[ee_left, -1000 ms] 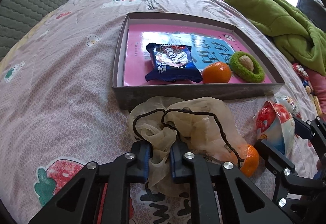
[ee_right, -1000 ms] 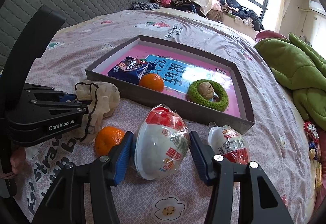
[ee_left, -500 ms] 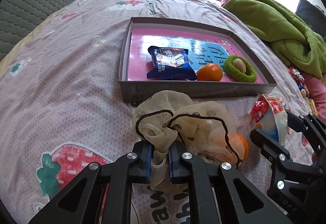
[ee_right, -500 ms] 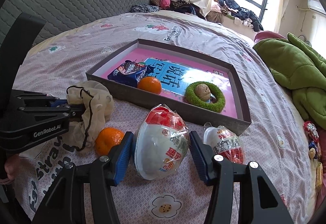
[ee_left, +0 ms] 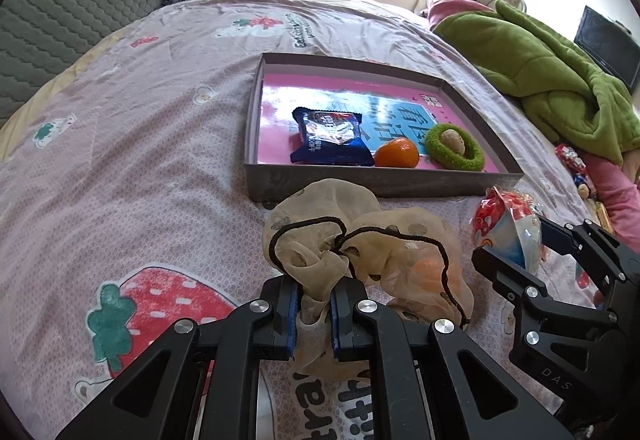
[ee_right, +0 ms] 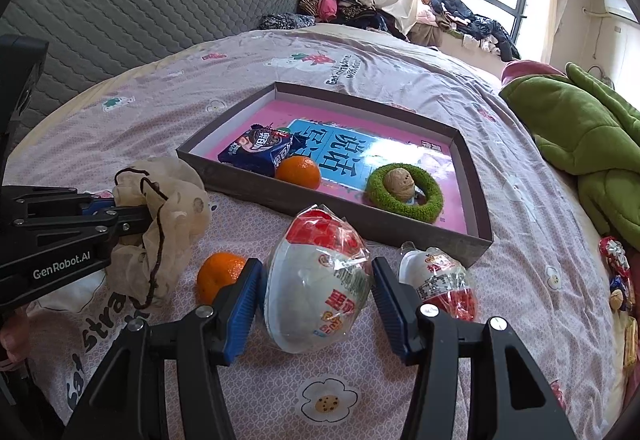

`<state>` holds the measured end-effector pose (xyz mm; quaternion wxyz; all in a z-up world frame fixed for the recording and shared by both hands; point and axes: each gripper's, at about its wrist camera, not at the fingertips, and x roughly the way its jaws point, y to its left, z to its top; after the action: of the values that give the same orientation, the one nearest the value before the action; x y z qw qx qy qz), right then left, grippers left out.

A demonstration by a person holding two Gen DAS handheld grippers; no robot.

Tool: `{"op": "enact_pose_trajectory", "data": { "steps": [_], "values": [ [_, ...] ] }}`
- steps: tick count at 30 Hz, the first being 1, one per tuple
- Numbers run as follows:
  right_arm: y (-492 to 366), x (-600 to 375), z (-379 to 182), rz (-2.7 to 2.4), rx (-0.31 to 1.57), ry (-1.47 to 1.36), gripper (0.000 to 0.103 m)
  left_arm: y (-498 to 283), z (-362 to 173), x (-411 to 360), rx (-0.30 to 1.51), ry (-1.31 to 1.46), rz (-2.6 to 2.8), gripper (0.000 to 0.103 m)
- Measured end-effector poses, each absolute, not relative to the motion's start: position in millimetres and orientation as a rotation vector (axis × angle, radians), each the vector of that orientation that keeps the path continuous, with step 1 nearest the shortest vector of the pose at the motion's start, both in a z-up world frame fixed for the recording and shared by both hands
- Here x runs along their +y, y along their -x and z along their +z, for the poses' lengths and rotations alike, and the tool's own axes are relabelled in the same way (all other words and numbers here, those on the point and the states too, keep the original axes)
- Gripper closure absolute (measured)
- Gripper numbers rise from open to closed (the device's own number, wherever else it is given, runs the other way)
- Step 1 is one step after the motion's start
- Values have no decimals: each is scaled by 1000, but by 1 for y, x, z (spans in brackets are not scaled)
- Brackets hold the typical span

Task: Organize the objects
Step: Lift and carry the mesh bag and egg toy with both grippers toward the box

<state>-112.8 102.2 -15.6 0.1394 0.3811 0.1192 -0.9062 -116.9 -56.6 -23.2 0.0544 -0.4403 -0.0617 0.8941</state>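
My left gripper (ee_left: 314, 288) is shut on a beige mesh drawstring pouch (ee_left: 360, 240), pinching its gathered fabric just above the bed. From the right wrist view the pouch (ee_right: 172, 208) hangs at the tips of the left gripper (ee_right: 140, 218). A loose orange (ee_right: 218, 274) lies beside it and shows through the mesh (ee_left: 428, 268). My right gripper (ee_right: 316, 292) is shut on a white-and-red wrapped egg (ee_right: 320, 280), a pad on each side. A grey box (ee_right: 360, 216) beyond holds a blue snack packet (ee_right: 260, 148), another orange (ee_right: 298, 172) and a green ring (ee_right: 404, 192) around a walnut.
A smaller wrapped egg (ee_right: 440, 280) lies to the right, just before the box wall. A green blanket (ee_right: 580, 136) is heaped at the right edge of the bed, with small wrapped sweets (ee_right: 616, 256) below it. A grey quilted headboard (ee_right: 140, 8) stands at the left.
My left gripper has drawn back from the box and risen a little, taking the pouch with it. The loose orange now sits behind the mesh. The right gripper and its egg have stayed put.
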Motion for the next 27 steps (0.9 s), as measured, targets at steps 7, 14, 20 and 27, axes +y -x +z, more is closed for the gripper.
{"op": "enact_pose_trajectory", "data": {
  "steps": [7,14,20,27],
  "values": [
    [109,104,-10,-2615,332,-1088,48,106,-14,-56,-186,1307,2747,91],
    [104,108,-2,-2607,302,-1070,48,92,-7,-46,-157,1262,2786,91],
    [100,110,3,-2608,288,-1053,48,86,-3,-39,-123,1227,2814,91],
    [99,114,10,-2615,258,-1028,48,83,5,-33,-98,1164,2844,91]
  ]
}}
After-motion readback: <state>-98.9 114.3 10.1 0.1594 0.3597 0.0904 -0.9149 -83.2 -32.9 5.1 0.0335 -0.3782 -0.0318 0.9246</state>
